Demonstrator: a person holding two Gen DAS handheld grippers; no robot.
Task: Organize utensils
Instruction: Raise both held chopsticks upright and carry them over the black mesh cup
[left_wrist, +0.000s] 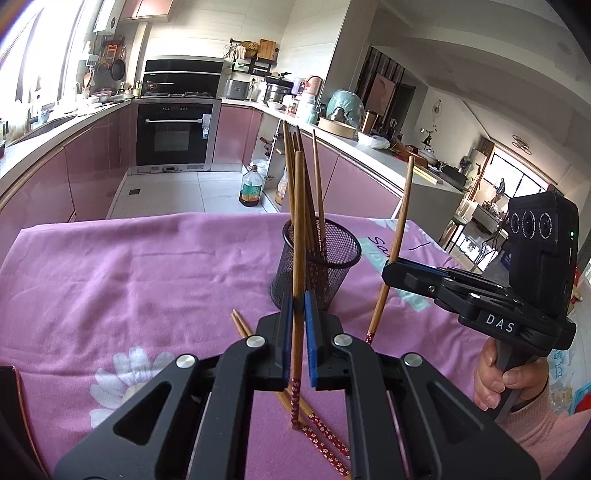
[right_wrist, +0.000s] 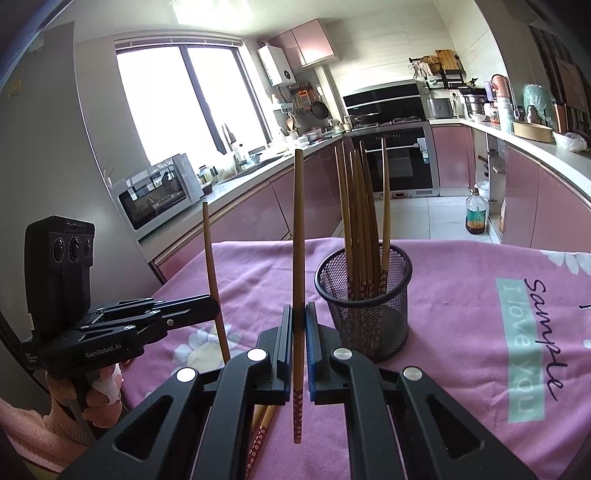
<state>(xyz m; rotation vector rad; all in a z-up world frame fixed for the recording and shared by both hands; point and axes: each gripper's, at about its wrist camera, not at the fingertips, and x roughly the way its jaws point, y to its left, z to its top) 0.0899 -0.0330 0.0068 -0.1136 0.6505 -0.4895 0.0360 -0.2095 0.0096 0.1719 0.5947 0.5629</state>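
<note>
Both grippers pinching one upright chopstick each: left gripper (left_wrist: 296, 332), right gripper (right_wrist: 298, 345). Mesh cup (right_wrist: 364, 295) sitting frame centre, just right of right gripper; two chopsticks (left_wrist: 317, 424) lying on worktop, lower centre.

Straight ahead of the left tongs (left_wrist: 296, 314) stands the mesh cup (left_wrist: 317, 266), its mouth crowded by upright chopsticks (left_wrist: 303, 192). The right tongs (left_wrist: 393, 271) block the right side. Loose chopsticks (left_wrist: 317, 424) lie under the left tongs. To the left, the pink cloth (left_wrist: 129, 266) is open.
</note>
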